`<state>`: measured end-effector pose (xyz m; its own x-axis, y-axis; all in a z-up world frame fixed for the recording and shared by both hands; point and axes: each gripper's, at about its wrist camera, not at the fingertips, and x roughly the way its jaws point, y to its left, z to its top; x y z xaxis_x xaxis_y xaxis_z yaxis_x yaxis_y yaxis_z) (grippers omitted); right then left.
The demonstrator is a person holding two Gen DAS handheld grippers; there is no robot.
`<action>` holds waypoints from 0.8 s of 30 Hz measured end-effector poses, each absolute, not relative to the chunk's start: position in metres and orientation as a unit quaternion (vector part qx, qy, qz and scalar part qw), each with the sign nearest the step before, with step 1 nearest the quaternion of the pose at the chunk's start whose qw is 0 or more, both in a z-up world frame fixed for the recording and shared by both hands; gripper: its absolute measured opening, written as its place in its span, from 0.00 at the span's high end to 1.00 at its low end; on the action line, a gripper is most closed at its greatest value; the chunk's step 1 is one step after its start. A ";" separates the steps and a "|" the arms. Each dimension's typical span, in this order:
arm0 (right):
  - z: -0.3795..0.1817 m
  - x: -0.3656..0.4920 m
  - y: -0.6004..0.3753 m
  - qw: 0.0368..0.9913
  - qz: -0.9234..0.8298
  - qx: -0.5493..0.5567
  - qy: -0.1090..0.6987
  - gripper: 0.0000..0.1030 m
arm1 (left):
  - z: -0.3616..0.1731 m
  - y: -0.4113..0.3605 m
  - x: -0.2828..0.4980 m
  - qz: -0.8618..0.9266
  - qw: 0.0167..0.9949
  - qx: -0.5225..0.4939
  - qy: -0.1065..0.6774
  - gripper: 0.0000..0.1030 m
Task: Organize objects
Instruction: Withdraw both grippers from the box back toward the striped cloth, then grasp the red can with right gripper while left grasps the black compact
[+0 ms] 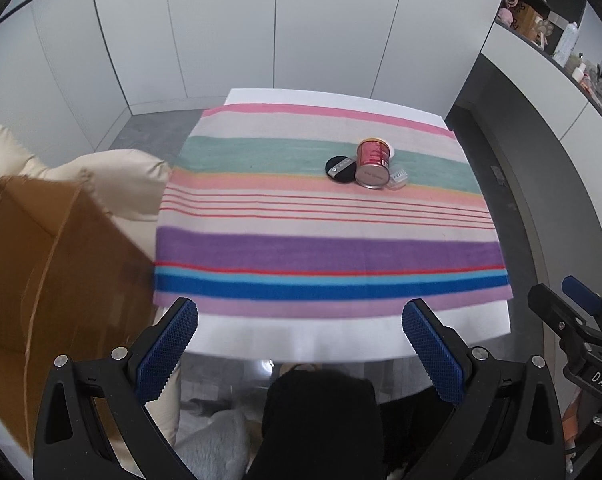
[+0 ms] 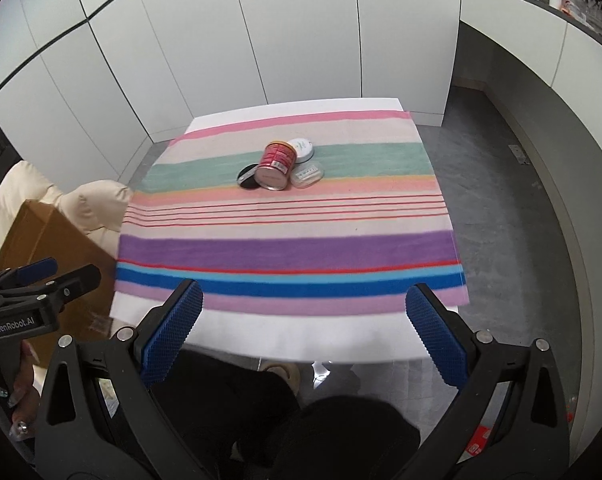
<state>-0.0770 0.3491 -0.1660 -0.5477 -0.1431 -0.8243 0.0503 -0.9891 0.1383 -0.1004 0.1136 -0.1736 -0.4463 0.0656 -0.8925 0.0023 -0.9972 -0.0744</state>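
A red can (image 1: 373, 163) (image 2: 277, 165) lies tipped on the striped cloth (image 1: 325, 216) (image 2: 289, 216) on the far part of the table. A black round puff (image 1: 339, 167) (image 2: 248, 178) lies left of it, touching. A clear small case (image 1: 397, 178) (image 2: 308, 174) lies to its right, and a white round jar (image 2: 303, 148) stands behind it. My left gripper (image 1: 301, 344) is open and empty, held before the table's near edge. My right gripper (image 2: 305, 332) is open and empty there too, far from the objects.
A brown cardboard box (image 1: 49, 264) (image 2: 57, 248) sits on a cream cushion (image 1: 113, 176) (image 2: 93, 208) left of the table. The white table edge (image 1: 301, 340) (image 2: 301, 340) is near. A counter with clutter (image 1: 561, 48) curves at the right. The person's dark-clad legs are below.
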 end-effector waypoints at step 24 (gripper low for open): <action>-0.297 -0.295 0.319 0.218 -0.877 0.427 -0.005 0.00 | -0.294 0.104 -0.277 0.816 0.043 -0.572 -0.074 0.00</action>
<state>-0.2946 0.3188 -0.2972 -0.5399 -0.3859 -0.7481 0.3781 -0.9052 0.1941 -0.2774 0.1036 -0.2940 -0.3416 0.1555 -0.9269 0.0144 -0.9852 -0.1706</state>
